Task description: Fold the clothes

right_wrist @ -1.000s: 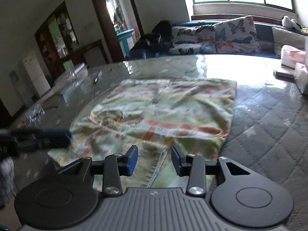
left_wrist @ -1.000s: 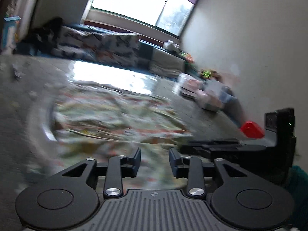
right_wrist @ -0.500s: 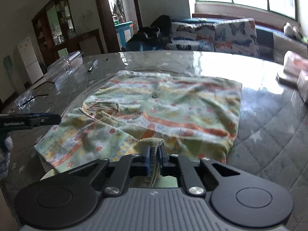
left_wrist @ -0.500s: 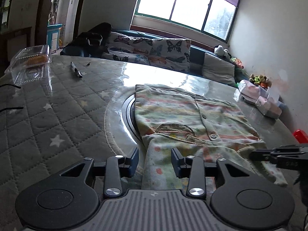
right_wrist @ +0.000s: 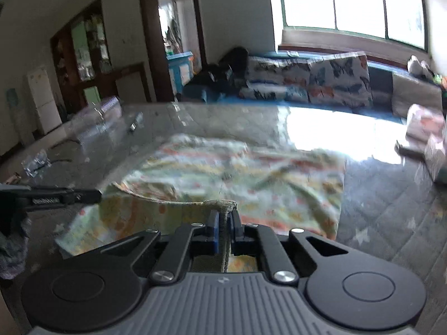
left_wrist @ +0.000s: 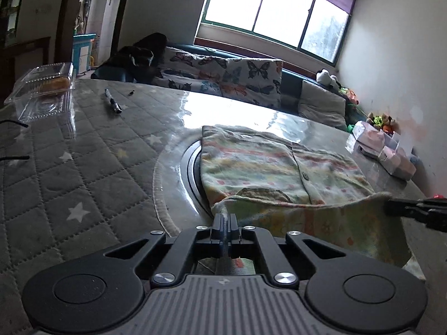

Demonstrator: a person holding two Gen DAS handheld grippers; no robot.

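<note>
Left tool [left_wrist: 225, 221] and right tool [right_wrist: 222, 217] each pinch the shirt's [left_wrist: 268, 167] raised near edge; its body lies ahead, toward frame centre.

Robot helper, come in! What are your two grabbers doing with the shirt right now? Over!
Left gripper shut on shirt hem. Right gripper shut on the same edge, lifted. Pen and clear box sit well aside.

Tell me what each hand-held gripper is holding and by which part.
Both grip the patterned shirt by its near edge: the left hand-held gripper pinches one corner, the right hand-held gripper the ribbed corner opposite.
</note>
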